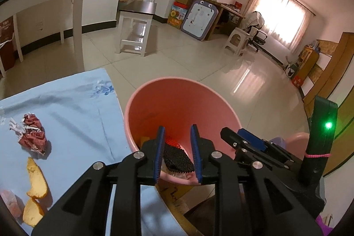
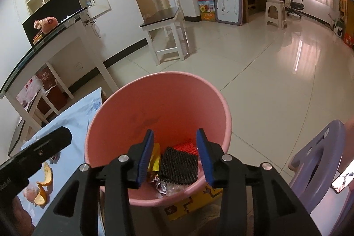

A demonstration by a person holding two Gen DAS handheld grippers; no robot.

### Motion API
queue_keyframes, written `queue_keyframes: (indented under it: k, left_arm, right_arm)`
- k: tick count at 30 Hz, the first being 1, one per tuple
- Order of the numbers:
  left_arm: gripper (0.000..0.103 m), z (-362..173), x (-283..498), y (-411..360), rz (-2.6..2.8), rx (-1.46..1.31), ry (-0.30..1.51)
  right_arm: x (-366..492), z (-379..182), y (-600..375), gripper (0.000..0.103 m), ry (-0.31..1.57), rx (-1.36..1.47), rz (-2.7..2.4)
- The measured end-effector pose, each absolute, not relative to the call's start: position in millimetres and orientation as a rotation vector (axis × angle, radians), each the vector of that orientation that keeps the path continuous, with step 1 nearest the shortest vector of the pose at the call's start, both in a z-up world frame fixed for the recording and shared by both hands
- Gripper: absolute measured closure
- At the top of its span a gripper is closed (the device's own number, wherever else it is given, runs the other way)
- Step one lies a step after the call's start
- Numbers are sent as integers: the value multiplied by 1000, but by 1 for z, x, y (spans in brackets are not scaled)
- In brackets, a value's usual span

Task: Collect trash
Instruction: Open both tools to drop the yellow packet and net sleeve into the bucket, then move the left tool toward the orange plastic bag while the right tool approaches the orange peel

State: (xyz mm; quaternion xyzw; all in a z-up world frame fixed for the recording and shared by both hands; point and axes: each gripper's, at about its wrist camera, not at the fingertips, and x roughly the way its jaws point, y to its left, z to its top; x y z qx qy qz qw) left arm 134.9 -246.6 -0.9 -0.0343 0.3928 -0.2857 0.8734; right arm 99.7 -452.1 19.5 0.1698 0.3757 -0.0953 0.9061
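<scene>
Just ahead of and below both claws: a pink bin (image 2: 159, 107), beside the blue cloth (image 1: 66, 103). Left claw (image 1: 178, 154) and right claw (image 2: 174, 156) both over the bin's near rim, jaws apart, nothing between them. Inside the bin, under the claws: a black mesh pad (image 2: 179, 166), red scrap, what looks like yellow wrapper. Left of the left claw, on the cloth: crumpled red paper (image 1: 33, 134), then orange peel (image 1: 36, 180).

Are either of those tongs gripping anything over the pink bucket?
No. The left tongs and right tongs both stand open and empty above the pink bucket; the trash lies loose inside it.
</scene>
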Motion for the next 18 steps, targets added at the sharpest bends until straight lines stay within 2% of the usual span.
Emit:
queue_keyframes:
  k: [18]
  left_arm:
    - [79,1,109,-175,-432,-87,828]
  right_arm:
    - [73,36,-381,57,794,339,-24]
